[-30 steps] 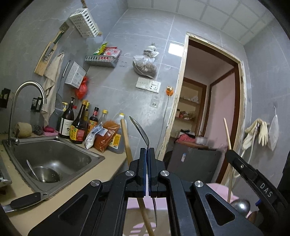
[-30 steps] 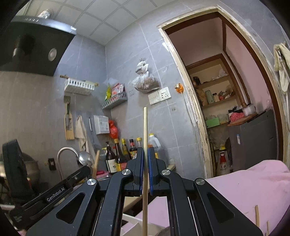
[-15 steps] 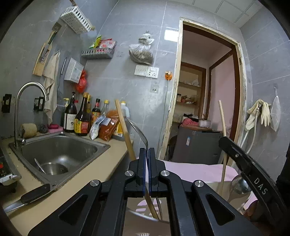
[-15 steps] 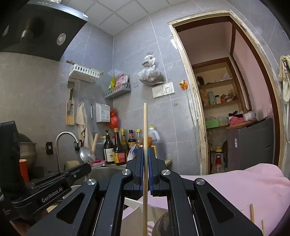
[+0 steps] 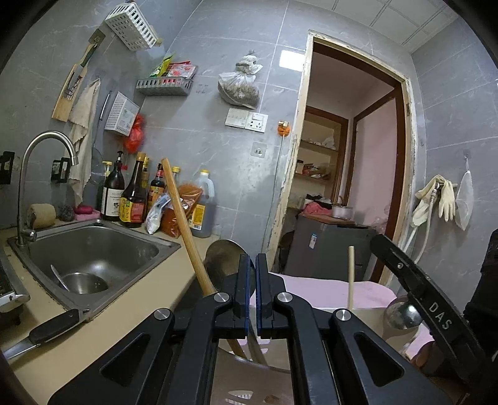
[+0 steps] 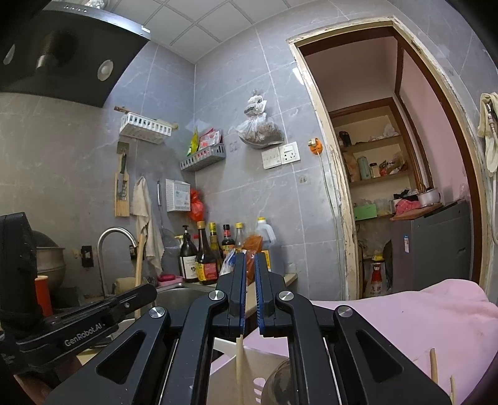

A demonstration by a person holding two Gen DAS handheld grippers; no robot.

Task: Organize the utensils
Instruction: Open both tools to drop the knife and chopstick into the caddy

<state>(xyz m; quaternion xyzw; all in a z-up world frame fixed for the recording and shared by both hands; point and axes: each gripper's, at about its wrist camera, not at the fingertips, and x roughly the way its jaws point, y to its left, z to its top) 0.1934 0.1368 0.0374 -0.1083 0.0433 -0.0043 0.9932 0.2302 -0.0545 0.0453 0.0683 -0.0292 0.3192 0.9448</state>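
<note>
Utensils stand in the white holder [image 5: 258,383] at six o'clock beneath the left gripper [image 5: 252,280] and right gripper [image 6: 248,280], both nearly shut and seemingly empty; the light, stiff chopstick [image 5: 351,280] suits a pinch near its top, the heavier, slick spatula [image 5: 222,258] one at its shank.

One steel sink [image 5: 93,249] with a single curved faucet [image 5: 46,146] sits in the counter, and one bowl-like steel piece [image 5: 82,282] lies in its basin. Beside it stand about six sauce bottles [image 5: 133,199] and one large plastic oil jug [image 5: 204,205]; the exact bottle count is hard to tell where they overlap. On the wall hang two white baskets [image 5: 132,26], one grey rack [image 5: 165,87], one tied plastic bag [image 5: 239,88], one wooden grater board [image 5: 68,90] and one cloth [image 5: 82,124]; one black-handled knife [image 5: 46,327] lies on the counter.
</note>
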